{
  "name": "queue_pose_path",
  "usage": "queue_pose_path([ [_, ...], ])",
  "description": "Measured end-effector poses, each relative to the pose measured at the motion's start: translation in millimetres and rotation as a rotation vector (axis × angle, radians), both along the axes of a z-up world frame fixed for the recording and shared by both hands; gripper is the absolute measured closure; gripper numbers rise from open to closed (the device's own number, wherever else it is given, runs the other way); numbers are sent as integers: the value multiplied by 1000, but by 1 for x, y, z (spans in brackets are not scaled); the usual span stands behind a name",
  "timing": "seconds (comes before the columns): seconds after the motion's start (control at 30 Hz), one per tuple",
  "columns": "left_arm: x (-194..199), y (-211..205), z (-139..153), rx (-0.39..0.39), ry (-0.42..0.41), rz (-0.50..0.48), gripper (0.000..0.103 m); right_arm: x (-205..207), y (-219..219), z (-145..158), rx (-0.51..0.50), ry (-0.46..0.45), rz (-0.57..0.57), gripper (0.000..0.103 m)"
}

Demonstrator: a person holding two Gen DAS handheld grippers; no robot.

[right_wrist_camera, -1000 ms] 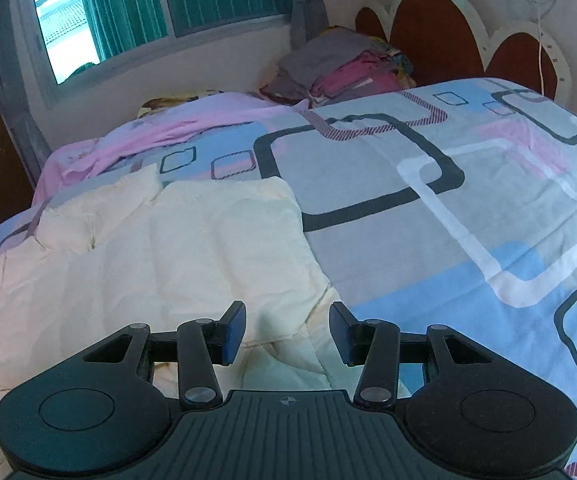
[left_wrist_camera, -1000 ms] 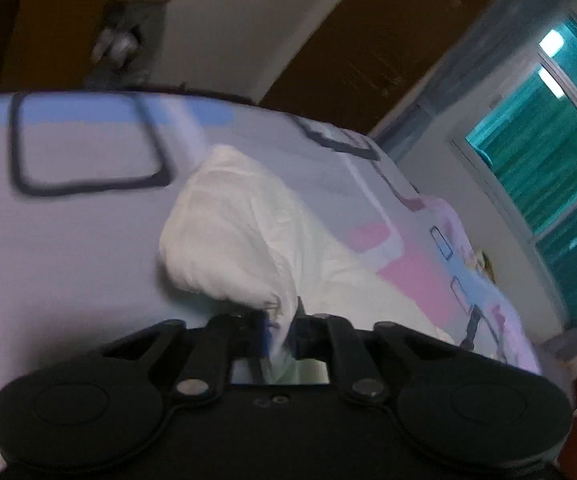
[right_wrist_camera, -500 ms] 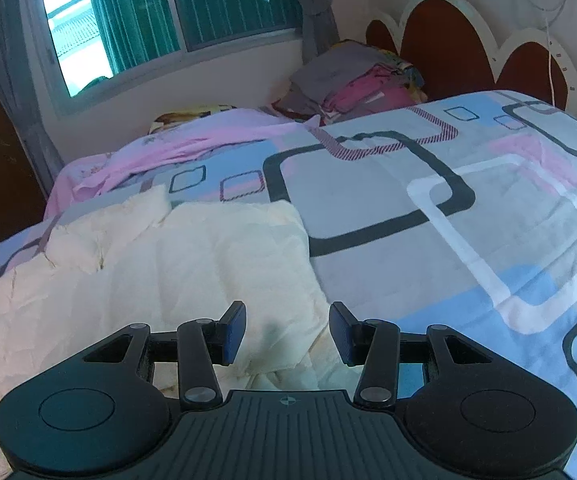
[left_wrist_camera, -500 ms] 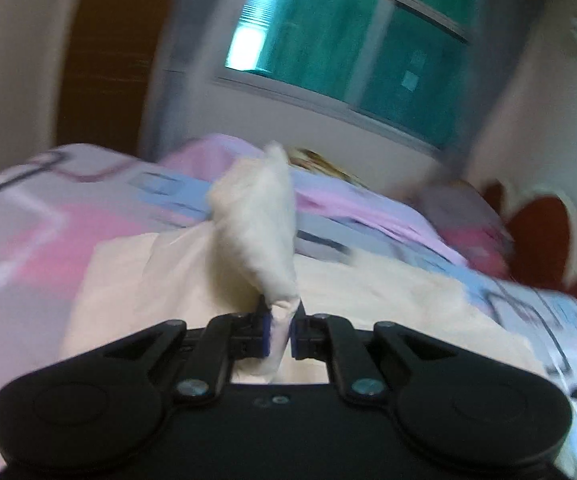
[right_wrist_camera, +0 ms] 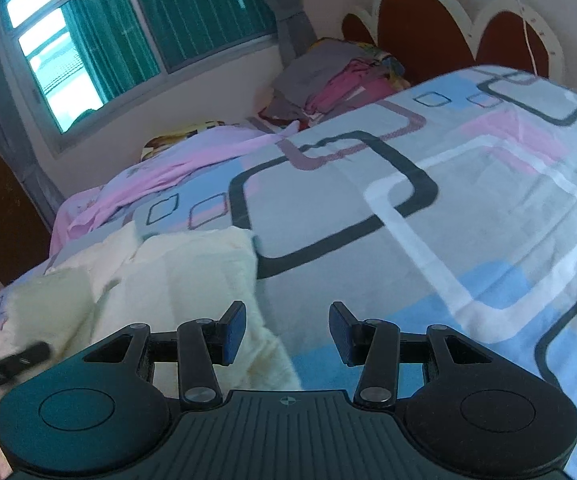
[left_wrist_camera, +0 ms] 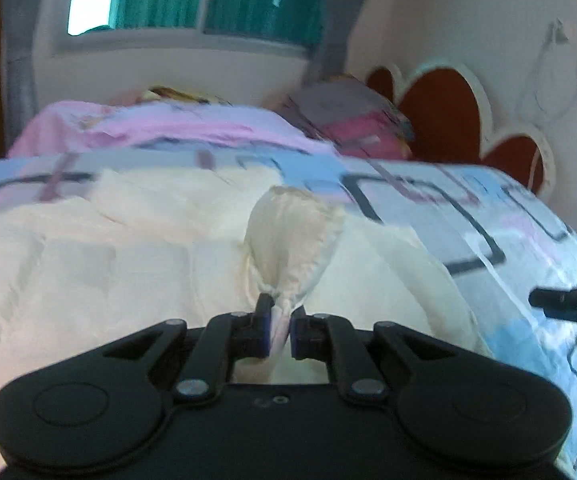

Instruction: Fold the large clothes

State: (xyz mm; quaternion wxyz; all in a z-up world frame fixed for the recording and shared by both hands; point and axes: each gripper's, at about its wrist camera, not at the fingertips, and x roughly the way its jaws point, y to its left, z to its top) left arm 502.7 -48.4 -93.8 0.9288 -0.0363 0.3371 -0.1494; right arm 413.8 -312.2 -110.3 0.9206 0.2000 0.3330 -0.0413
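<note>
A large cream garment (left_wrist_camera: 120,264) lies spread on the bed. My left gripper (left_wrist_camera: 279,330) is shut on a bunched fold of it (left_wrist_camera: 294,248) and holds the fold raised above the rest. In the right wrist view the cream garment (right_wrist_camera: 176,276) lies at the left. My right gripper (right_wrist_camera: 286,330) is open and empty, above the garment's right edge and the bedsheet. Its tip shows at the right edge of the left wrist view (left_wrist_camera: 568,300). The left gripper's tip shows at the lower left of the right wrist view (right_wrist_camera: 8,366).
The bedsheet (right_wrist_camera: 468,208) has grey, blue and pink squares. A pile of clothes (right_wrist_camera: 336,80) lies by the red scalloped headboard (right_wrist_camera: 428,24). A pink cloth (right_wrist_camera: 160,172) lies at the far side under the window (right_wrist_camera: 128,28).
The left gripper has swung right with the cream fold, from facing the wardrobe to facing the window and headboard. The right gripper has shifted right, off the garment's middle, and stays open.
</note>
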Motion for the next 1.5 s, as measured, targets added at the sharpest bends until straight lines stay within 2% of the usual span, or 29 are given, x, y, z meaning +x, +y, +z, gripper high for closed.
queue_pose_path([
  [0.13, 1, -29, -16, -23, 43, -63, 93, -3, -12, -2, 21, 11, -19, 57],
  [0.2, -2, -43, -19, -31, 45, -105, 72, -2, -14, -2, 36, 13, -18, 57],
  [0.23, -2, -46, -20, -31, 45, -116, 55, 0, -13, -2, 39, 12, -17, 44],
  [0.27, -4, -48, -19, -36, 48, -125, 38, 0, -11, 0, 41, 4, -17, 27],
  [0.3, -9, -46, -15, -52, 39, -131, 32, -1, -8, 2, 38, -24, -16, 8],
  [0.4, -25, -24, 2, -81, -10, -121, 30, 5, 6, 8, 60, -59, 67, 9],
  [0.5, -42, 23, 16, -98, -59, -56, 30, 18, 24, 8, 88, -60, 142, 24],
  [0.6, -50, 75, 16, -1, -78, 80, 38, 35, 46, -1, 114, -29, 207, 41],
  [0.63, -50, 96, 14, 25, -69, 135, 44, 41, 54, -6, 120, -15, 225, 41],
  [0.67, -49, 115, 10, 39, -52, 187, 46, 47, 61, -10, 129, 0, 245, 41],
  [0.73, -46, 150, 4, 57, -34, 281, 46, 56, 73, -20, 148, 26, 277, 41],
  [0.8, -42, 174, -4, 68, -14, 334, 48, 65, 82, -28, 170, 54, 297, 42],
  [0.87, -37, 186, -14, 72, 13, 347, 49, 69, 89, -34, 162, 77, 311, 69],
  [0.9, -35, 189, -17, 69, 23, 343, 50, 70, 91, -35, 158, 85, 317, 91],
  [1.0, -34, 191, -21, 72, 25, 320, 50, 59, 94, -27, 128, 62, 323, 96],
  [1.07, -34, 188, -23, 72, 24, 300, 50, 47, 95, -21, 71, 53, 335, 96],
  [1.2, -30, 189, -34, 87, 54, 276, 49, 52, 94, -40, 71, 114, 280, 96],
  [1.3, -25, 193, -34, 93, 79, 266, 46, 58, 97, -40, 40, 109, 251, 95],
  [1.33, -25, 195, -29, 96, 74, 263, 46, 56, 97, -31, 5, 85, 221, 84],
  [1.37, -26, 197, -23, 99, 54, 263, 41, 52, 98, -22, -45, 51, 192, 71],
  [1.4, -26, 200, -17, 100, 21, 262, 35, 48, 98, -12, -98, -3, 160, 41],
  [1.43, -24, 202, -13, 103, -1, 264, 23, 45, 98, -4, -129, -57, 143, 34],
  [1.5, -10, 203, -8, 111, -20, 255, 23, 55, 100, 5, -124, -80, 183, 35],
])
